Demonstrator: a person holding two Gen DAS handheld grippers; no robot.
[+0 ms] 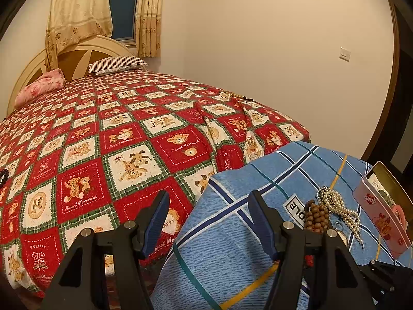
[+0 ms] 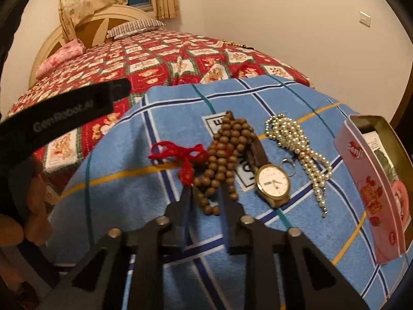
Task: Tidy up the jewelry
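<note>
Brown wooden bead string [image 2: 223,160] sits bunched on the blue plaid towel [image 2: 124,186], its lower loops hanging down between the narrowed jaws of the right gripper [image 2: 205,197]; jaws close around the strand but can't tell if they actually pinch it. Red knotted cord [image 2: 180,156] just at 9 o'clock of the beads, touching them. Gold-case watch [image 2: 273,183] with white dial and brown strap at 3 o'clock of the beads, small silver ring [image 2: 289,166] just beside its case. Pearl strand [image 2: 299,149] piled further toward 2 o'clock, tail trailing toward the near edge. Pink tin [image 2: 371,180] lies open at the far 3 o'clock edge of the towel, something printed inside. Left gripper [image 1: 209,222] hovers wide open at the towel's left edge, blue pads holding nothing, beads and pearls at its 3 o'clock. Beyond the towel, red teddy-bear quilt [image 1: 116,134] covers the bed, another bead string [image 1: 236,95] at the far 1 o'clock edge. Pink pillow [image 1: 41,86] and striped pillow [image 1: 117,64] at the headboard [image 1: 85,49], curtains [image 1: 77,7] behind.
</note>
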